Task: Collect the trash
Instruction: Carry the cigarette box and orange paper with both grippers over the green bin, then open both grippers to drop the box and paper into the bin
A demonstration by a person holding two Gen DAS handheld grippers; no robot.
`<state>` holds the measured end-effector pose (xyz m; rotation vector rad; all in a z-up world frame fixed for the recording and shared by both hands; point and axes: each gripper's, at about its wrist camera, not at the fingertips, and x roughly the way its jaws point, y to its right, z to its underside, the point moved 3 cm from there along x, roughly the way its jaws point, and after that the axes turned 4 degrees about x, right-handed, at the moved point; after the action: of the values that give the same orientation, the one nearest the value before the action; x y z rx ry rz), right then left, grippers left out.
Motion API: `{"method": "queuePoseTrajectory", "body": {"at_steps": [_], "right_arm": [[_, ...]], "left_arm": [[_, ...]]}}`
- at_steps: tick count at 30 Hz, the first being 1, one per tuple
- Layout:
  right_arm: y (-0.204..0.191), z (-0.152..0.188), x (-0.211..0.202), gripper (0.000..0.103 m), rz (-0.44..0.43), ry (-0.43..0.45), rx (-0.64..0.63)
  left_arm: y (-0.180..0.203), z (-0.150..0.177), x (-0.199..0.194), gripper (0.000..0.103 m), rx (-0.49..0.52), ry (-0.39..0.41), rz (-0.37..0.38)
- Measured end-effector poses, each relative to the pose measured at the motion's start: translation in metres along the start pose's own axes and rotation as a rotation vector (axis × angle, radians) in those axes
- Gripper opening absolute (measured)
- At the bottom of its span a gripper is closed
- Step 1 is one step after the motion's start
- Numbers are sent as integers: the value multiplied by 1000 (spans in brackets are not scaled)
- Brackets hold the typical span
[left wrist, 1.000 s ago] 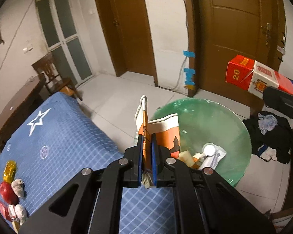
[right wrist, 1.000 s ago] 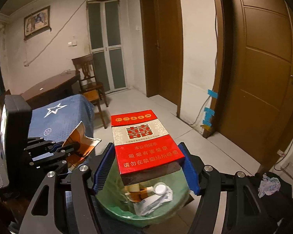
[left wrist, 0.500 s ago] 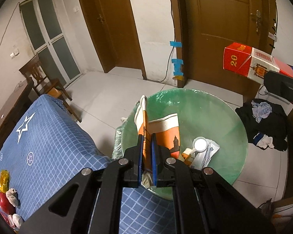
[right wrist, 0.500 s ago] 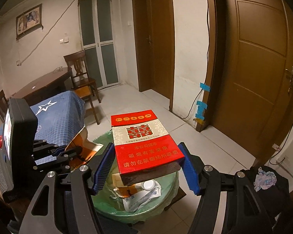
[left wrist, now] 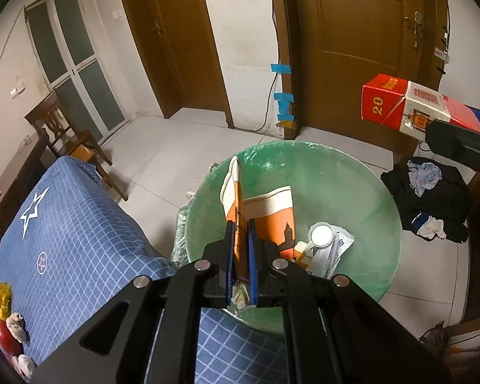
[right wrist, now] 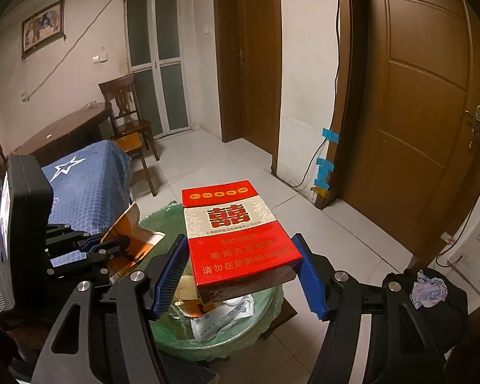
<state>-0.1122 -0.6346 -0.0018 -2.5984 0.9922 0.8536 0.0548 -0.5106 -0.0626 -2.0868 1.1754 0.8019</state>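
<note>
My left gripper is shut on a flattened orange and white paper cup, held over the green-lined trash bin. The cup and left gripper also show in the right wrist view. My right gripper has its blue pads spread a little off the sides of a red cigarette carton, which sits over the bin. The carton shows at the right in the left wrist view. The bin holds a white lid and wrappers.
A table with a blue checked cloth stands left of the bin, with a red apple and small scraps at its near corner. Dark clothes lie on the floor at right. A wooden chair and brown doors stand behind.
Both grippers moved forward over the bin, which now sits more fully beneath them. The right gripper's pads have spread away from the carton's sides.
</note>
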Motion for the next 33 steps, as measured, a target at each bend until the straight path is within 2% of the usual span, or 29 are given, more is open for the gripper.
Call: {"method": "queuePoseTrajectory", "body": {"at_steps": [19, 25, 27, 28, 29, 33], "right_arm": [[-15, -3, 17, 67, 10, -24, -33], [-17, 2, 24, 67, 15, -25, -43], [-16, 5, 29, 72, -8, -47, -41], [-15, 7, 31, 74, -10, -52, -38], [-15, 8, 32, 74, -9, -54, -36], [-12, 11, 34, 74, -10, -61, -25]], "left_arm": [[-4, -5, 6, 6, -8, -11, 24], [-8, -9, 5, 8, -14, -2, 5], [-13, -9, 8, 17, -36, -18, 10], [-15, -9, 10, 37, -49, -29, 12], [-16, -9, 10, 46, -55, -23, 12], [-13, -6, 8, 46, -35, -15, 12]]}}
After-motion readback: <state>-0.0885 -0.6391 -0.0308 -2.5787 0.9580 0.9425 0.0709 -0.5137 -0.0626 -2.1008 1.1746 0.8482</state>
